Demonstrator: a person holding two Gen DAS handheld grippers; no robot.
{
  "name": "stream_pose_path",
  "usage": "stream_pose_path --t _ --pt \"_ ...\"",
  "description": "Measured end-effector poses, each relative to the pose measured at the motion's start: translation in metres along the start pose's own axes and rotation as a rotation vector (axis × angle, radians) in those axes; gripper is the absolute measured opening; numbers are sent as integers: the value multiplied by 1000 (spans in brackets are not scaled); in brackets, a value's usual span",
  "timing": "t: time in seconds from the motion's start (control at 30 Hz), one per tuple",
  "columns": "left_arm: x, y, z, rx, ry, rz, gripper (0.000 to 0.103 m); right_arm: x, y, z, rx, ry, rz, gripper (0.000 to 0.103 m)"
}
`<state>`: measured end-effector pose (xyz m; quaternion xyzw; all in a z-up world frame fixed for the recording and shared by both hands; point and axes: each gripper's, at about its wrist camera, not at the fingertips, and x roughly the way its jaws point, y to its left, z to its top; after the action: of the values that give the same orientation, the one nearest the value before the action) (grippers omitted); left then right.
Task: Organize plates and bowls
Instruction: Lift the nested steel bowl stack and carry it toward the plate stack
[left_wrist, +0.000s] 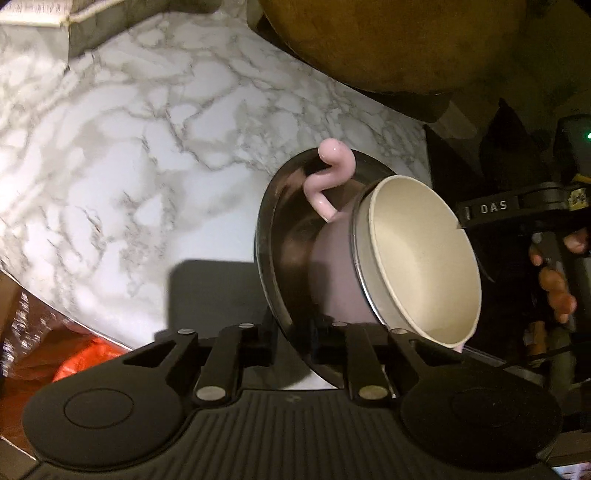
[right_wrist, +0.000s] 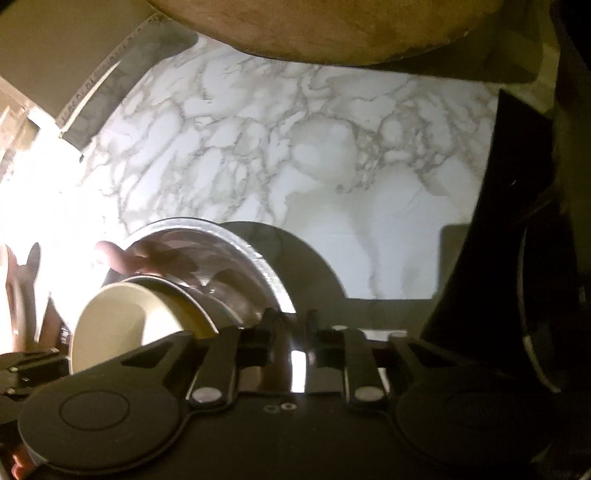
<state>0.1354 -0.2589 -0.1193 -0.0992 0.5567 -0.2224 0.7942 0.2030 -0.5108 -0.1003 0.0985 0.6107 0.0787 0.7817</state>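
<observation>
Nearest in both wrist views, each gripper has its jaws drawn in narrow on the rim of one steel bowl (left_wrist: 284, 236): the left gripper (left_wrist: 295, 328) pinches the near edge from one side, and the right gripper (right_wrist: 291, 325) clamps the opposite edge. The bowl is tipped steeply, its opening facing left in the left view.

Counted: one steel bowl, one cream bowl (left_wrist: 424, 258), one pink mug (left_wrist: 330, 173) and one large brown bowl (left_wrist: 406, 40). The cream bowl sits nested in a grey, steel-rimmed holder and leans against the steel bowl. The pink mug, with its curled handle uppermost, lies inside the steel bowl behind the cream one. Both bowl interiors that can be seen look empty.

A hand (left_wrist: 554, 273) grips the other tool at the right edge of the left view.

Beyond, the marble-patterned worktop (left_wrist: 147, 147) lies open to the left and ahead, with a wide bare stretch. Its near-left edge drops toward orange wrapping (left_wrist: 74, 354) below. At the far side the brown bowl overhangs, and a pale box (right_wrist: 74, 55) stands at the far-left corner.
</observation>
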Motion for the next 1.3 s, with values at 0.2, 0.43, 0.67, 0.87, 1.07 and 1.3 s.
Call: stream_pose_path --t 0.2,0.43,0.67,0.87,1.07,1.3 --pt "-7 6 6 3 -9 49 13 -4 17 -6 -18 -33 -31 15" --pt "-30 30 17 -46 -40 68 12 -8 51 7 -69 -33 -43 14" --pt "-74 59 25 -125 -95 108 11 -19 106 23 -153 -25 -37 13" --pt "-120 89 22 -202 -148 167 11 -29 168 34 -252 -32 -20 13" --pt "-168 134 7 -290 -202 225 11 -24 245 37 -367 -41 10 13" --pt "-225 192 -23 -399 -254 324 11 -4 337 28 -496 -16 78 13"
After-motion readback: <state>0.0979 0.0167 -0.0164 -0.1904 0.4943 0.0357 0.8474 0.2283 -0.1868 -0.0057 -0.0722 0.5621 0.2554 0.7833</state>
